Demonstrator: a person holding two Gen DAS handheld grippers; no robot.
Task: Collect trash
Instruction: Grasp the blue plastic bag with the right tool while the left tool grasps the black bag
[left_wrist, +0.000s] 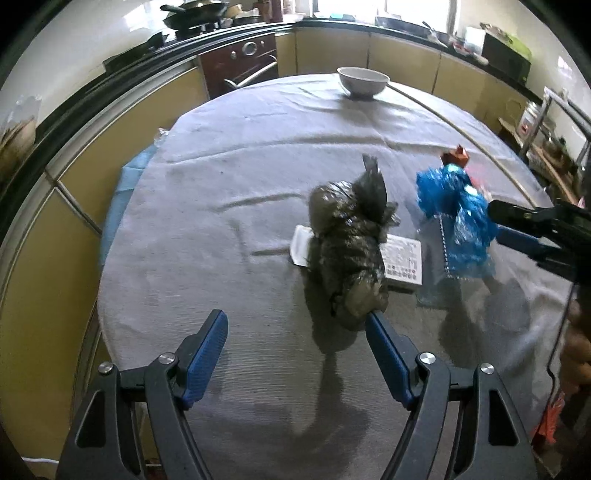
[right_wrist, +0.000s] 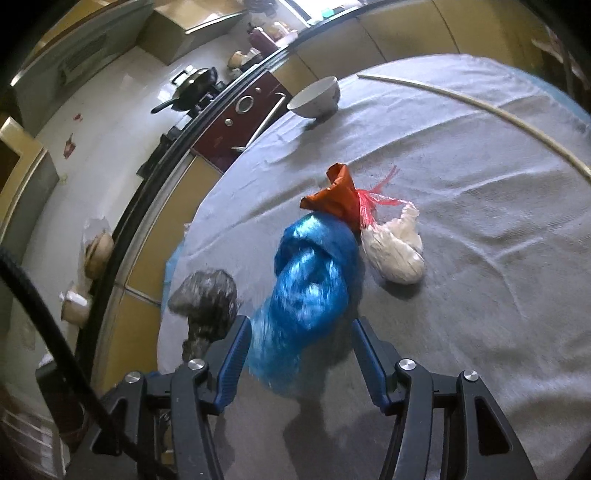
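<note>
A dark crumpled plastic bag (left_wrist: 351, 243) lies on the grey tablecloth (left_wrist: 221, 184), partly over a white printed box (left_wrist: 402, 262). My left gripper (left_wrist: 297, 321) is open; its right fingertip is at the bag's near end. A shiny blue bag (right_wrist: 310, 288) lies between the fingers of my right gripper (right_wrist: 299, 328), which is open around its near end. The blue bag (left_wrist: 458, 214) and right gripper also show in the left wrist view. An orange wrapper (right_wrist: 338, 199), red netting (right_wrist: 373, 203) and a white bag (right_wrist: 395, 251) lie just beyond. The dark bag (right_wrist: 207, 295) sits left.
A white bowl (left_wrist: 364, 81) stands at the table's far edge. A pale stick (right_wrist: 480, 107) lies across the far right of the cloth. Kitchen counters, an oven (left_wrist: 251, 62) and pans ring the table. A spiral notebook (left_wrist: 439, 273) lies under the blue bag.
</note>
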